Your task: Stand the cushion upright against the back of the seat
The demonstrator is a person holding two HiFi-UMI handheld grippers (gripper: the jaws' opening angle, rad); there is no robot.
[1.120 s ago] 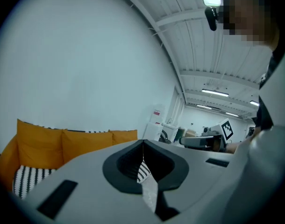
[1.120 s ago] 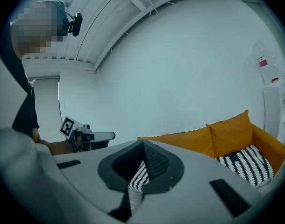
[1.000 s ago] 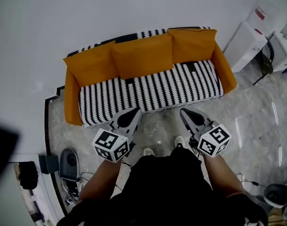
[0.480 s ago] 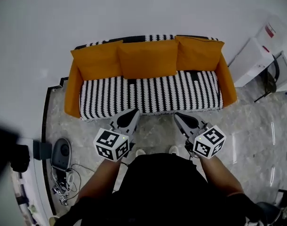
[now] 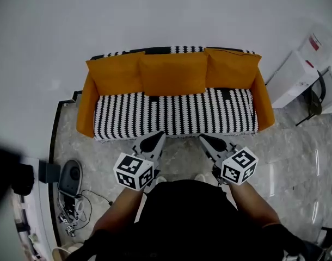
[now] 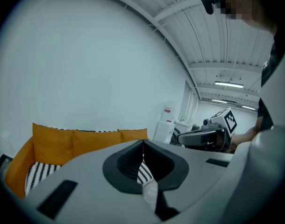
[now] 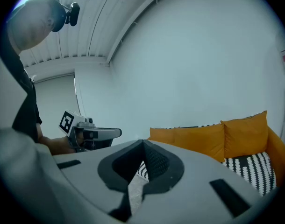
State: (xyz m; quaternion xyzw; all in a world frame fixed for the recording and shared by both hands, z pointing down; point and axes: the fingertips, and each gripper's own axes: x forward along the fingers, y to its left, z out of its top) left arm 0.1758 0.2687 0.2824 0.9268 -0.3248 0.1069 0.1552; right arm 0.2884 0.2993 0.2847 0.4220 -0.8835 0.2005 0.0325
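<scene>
Three orange cushions stand upright along the back of the sofa: left [image 5: 116, 75], middle [image 5: 174, 73] and right [image 5: 231, 68]. The seat [image 5: 177, 113] wears a black-and-white striped cover. My left gripper [image 5: 158, 137] and right gripper [image 5: 203, 140] hover in front of the sofa's front edge, apart from it, both shut and holding nothing. In the left gripper view the cushions [image 6: 86, 141] show beyond the closed jaws. The right gripper view has them [image 7: 212, 136] at the right.
The sofa has orange armrests [image 5: 85, 107] and stands against a white wall. A white cabinet [image 5: 296, 72] is at the right. A round device [image 5: 71, 175] with cables lies on the marble floor at the left. The person's feet are below the grippers.
The view has drawn back from the sofa, which now looks smaller and more square-on. Both grippers stay shut and have drawn slightly closer together.
</scene>
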